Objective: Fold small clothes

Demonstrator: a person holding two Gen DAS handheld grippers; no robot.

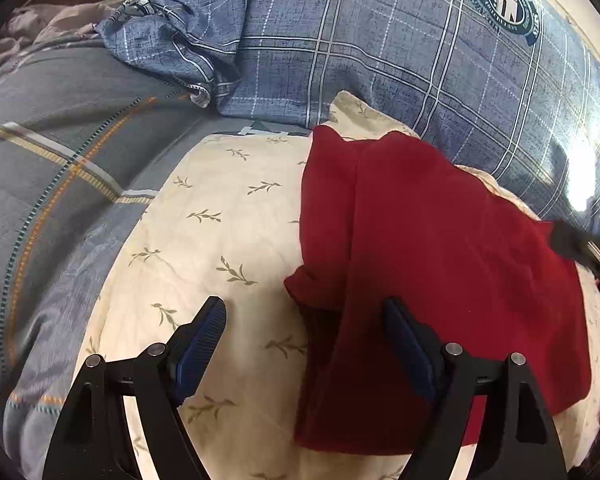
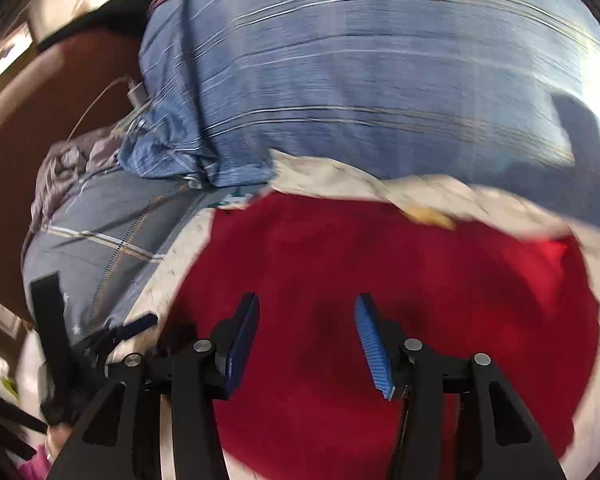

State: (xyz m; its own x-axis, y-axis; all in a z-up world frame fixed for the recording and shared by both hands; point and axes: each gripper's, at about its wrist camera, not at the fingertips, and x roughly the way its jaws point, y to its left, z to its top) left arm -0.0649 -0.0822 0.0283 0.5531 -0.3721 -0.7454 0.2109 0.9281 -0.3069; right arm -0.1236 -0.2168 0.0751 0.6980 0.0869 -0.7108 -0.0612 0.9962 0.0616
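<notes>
Bed, cream leaf-print sheet (image 1: 204, 216) nearest. Left hand-held gripper (image 1: 304, 312) released, jaws wide, straddling the folded red garment's (image 1: 440, 240) left edge. Right hand-held gripper (image 2: 306, 304) released above the garment, nothing between jaws. Blue plaid quilt (image 1: 360, 40) beyond.

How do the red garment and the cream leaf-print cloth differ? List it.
1. The red garment is plain dark red; the cream leaf-print cloth is pale with small green sprigs.
2. The red garment lies on top; the cream leaf-print cloth is spread beneath it and shows beyond its edges.
3. The red garment is folded over itself; the cream cloth lies mostly flat.
Both are soft fabric on the bed.
</notes>
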